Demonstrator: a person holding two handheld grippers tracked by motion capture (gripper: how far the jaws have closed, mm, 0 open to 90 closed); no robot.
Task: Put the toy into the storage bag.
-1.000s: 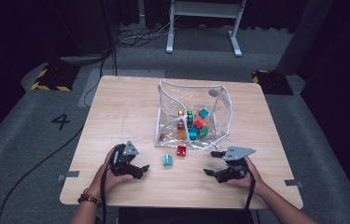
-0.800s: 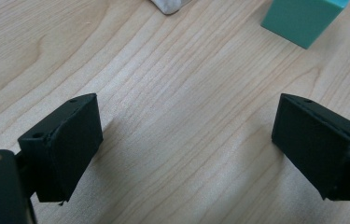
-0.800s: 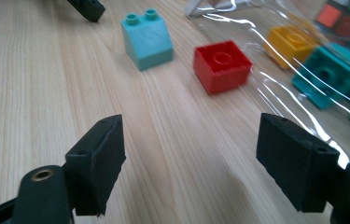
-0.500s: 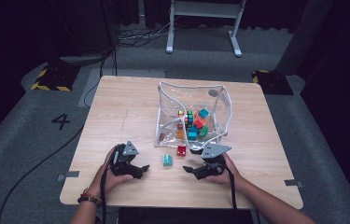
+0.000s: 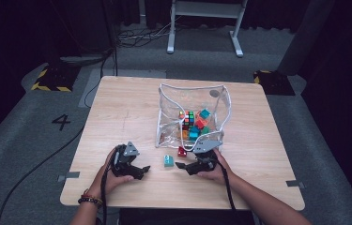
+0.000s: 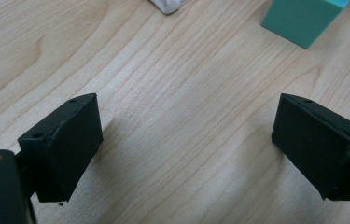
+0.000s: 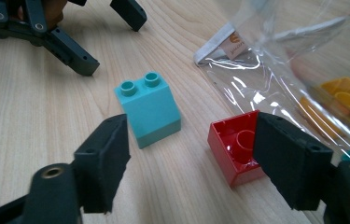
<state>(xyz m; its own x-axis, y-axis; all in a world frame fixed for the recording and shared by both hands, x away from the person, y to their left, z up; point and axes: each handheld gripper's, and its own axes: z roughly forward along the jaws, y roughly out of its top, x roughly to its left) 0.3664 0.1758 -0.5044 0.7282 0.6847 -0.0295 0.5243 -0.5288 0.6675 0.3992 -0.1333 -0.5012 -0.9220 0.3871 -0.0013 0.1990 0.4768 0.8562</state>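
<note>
Beside teal brick (image 7: 148, 110), red brick (image 7: 236, 151), clear bag (image 7: 298, 60) behind

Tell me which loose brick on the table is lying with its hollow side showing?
The red brick, lying by the clear bag. Its open hollow faces the camera, while the teal brick stands upright with its two studs on top.

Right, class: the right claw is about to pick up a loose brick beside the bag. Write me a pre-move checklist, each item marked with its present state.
1. Right claw open, nothing between its jaws: ok.
2. Teal brick upright on the table, studs up, free all round: ok.
3. Red brick clear of the bag: not ok, it lies tipped at the bag's edge.
4. Left claw open, apart from the teal brick: ok.
5. Which brick the right claw aims at: cannot tell.
</note>
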